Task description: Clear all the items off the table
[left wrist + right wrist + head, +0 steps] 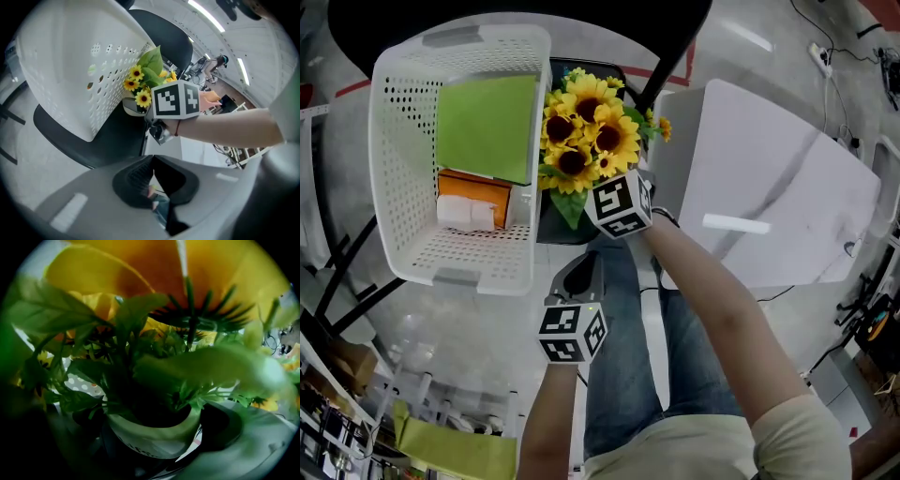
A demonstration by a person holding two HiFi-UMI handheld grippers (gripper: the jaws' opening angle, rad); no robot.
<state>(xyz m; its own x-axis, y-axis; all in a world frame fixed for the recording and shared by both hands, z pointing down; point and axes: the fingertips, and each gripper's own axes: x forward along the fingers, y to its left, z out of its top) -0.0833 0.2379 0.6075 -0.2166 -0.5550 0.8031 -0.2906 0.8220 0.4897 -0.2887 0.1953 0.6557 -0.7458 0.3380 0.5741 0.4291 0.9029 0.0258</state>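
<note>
A: Nearest the lens: the person's pale shirt and blue jeans, seen from above; two bare forearms reach forward from there. The tools?

B: Left gripper: grey moulded jaws with ribbed black pads, pressed together, nothing between them; tool tilted downward over the jeans, its marker cube facing up. Right gripper: jaws clamped on the rim of a pot; right forearm stretched out long; its cube sits just under the blooms.

A: The pot itself?

B: Round, smooth, white; dark print on its side, too blurred to read. It holds sunflowers: yellow petals, dark brown centres, broad green leaves; real or artificial, cannot tell. It is just beside the basket, on that basket's right in the head view, over the black chair seat; whether its base touches the seat, cannot tell.

A: Basket?

B: White plastic, rectangular, rounded corners; walls and bottom pierced with rows of small holes; rests on the same seat. Inside: a flat matte green sheet in the far half; an orange box below it; white blocks against the box.

A: Surroundings?

B: White table with faint grey veining to the right, apart from the basket; glossy grey floor with red tape lines; cables at the far right.
</note>
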